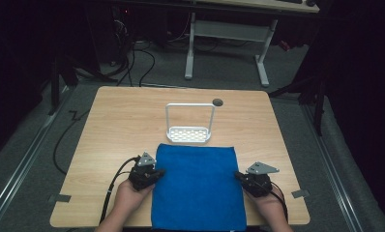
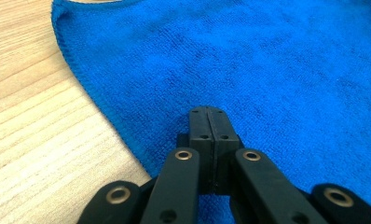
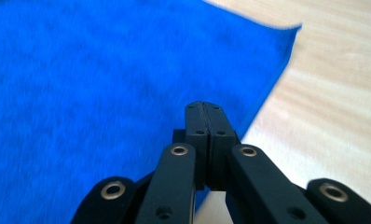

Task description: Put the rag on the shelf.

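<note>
From the high view, a blue towel [image 1: 198, 186] lies flat on the wooden counter [image 1: 118, 121], its near edge reaching the counter's front, and the left tool [image 1: 157, 172] and the right tool [image 1: 239, 175] sit at its two side edges, pointing inward at each other across the cloth. Beyond both tools, just past the towel's far edge, stands a white rack [image 1: 189, 126] with a tall handle, and farther off is a small dark hole [image 1: 217, 102] in the counter. In the left gripper view, the left tool [image 2: 207, 112] is clenched with nothing between its jaws; its tips hang over the towel [image 2: 230, 60] just inside the stitched hem, with bare counter [image 2: 30, 121] on the left of this view. In the right gripper view, the right tool [image 3: 205, 106] is likewise clenched and empty, its tips over the towel [image 3: 95, 84] close to the edge, with a corner of the cloth ahead and bare wood [image 3: 333, 107] beside it. I judge this to be the approach before any grasp: both tools are lined up at the side edges but hold nothing. The next move likely calls for both to release their jaws, dip to the hem, and pinch the cloth so it can be lifted or folded.
</note>
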Demonstrator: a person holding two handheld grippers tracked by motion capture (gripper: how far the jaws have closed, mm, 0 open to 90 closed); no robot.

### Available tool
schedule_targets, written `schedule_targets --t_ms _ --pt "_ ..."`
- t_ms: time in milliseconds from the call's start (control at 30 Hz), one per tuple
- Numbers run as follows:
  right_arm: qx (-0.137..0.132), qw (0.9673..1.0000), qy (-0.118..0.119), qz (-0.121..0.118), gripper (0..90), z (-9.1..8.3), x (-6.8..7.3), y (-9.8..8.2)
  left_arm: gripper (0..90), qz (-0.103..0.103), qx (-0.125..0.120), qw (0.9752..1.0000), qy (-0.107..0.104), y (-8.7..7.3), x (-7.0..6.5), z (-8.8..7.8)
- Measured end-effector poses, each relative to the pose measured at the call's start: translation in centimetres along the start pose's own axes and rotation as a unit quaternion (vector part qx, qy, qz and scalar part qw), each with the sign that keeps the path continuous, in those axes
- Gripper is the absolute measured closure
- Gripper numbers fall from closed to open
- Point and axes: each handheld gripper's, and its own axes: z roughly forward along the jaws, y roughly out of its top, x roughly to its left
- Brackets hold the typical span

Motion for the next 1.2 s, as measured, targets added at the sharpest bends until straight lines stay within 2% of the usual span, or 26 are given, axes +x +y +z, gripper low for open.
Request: schedule_targets --t_ms 133,167,233,367,533,600,767,833,900,933,1033,1067,1133,1167,1200 --pt "0.001 0.9999 -0.015 0.0 90.0 1.8 -0.5 1.2 90.0 -0.005 -0.004 1.0 0.0 -0.2 0.1 -0.1" --pt "0.001 0.9999 -0.015 0.0 90.0 1.8 -0.5 1.2 90.0 -0.006 -0.005 1.0 0.001 -0.3 0.1 -0.2" --pt "0.014 0.9997 -0.018 -0.003 90.0 2.6 -0.7 1.1 90.0 -0.007 -0.005 1.0 0.001 -0.4 0.1 -0.3" --pt "0.015 0.9998 -0.014 -0.005 90.0 2.4 -0.6 1.0 90.0 -0.008 -0.002 1.0 0.002 -0.5 0.2 -0.6" --pt "0.016 0.9998 -0.004 -0.015 90.0 2.0 0.4 0.6 90.0 -0.007 0.005 1.0 0.003 -1.1 0.2 -1.3" --pt "0.016 0.9996 0.008 -0.022 90.0 1.9 0.9 0.5 90.0 -0.006 0.01 0.9999 0.002 -1.3 0.2 -1.7" --pt "0.02 0.9991 0.021 -0.032 90.0 1.8 1.7 0.5 90.0 -0.013 0.015 0.9998 0.002 -2.0 0.3 -2.6" --pt "0.021 0.9987 0.022 -0.041 90.0 1.8 1.9 0.6 89.8 -0.011 0.014 0.9997 0.015 -1.9 0.3 -2.8" --pt "0.017 0.9986 0.022 -0.045 87.0 1.7 1.9 0.7 83.2 -0.005 -0.003 0.9993 0.038 -1.7 0.5 -2.9" --pt "-0.002 0.9993 0.014 -0.035 86.5 1.1 1.4 0.9 82.2 -0.004 -0.016 0.9986 0.05 -1.5 0.8 -3.1" --pt "-0.016 0.9997 0.008 -0.018 86.4 0.6 0.6 0.9 76.3 -0.029 -0.047 0.996 0.071 -0.8 2.2 -3.2" --pt "-0.016 0.9998 0.004 -0.006 86.3 0.4 0.0 0.6 70.0 -0.037 -0.049 0.9952 0.076 -0.6 2.7 -3.1" --pt "-0.013 0.9999 0.003 -0.003 86.0 0.3 -0.2 0.4 67.5 -0.05 -0.048 0.994 0.085 -0.3 3.5 -2.6" --pt "-0.009 1.0 0.0 0.002 85.1 0.2 -0.5 0.1 62.6 -0.061 -0.045 0.9934 0.086 0.1 4.0 -1.9" --pt "-0.009 1.0 0.0 0.002 85.1 0.2 -0.5 0.1 61.2 -0.061 -0.045 0.9934 0.086 0.1 4.0 -1.9"
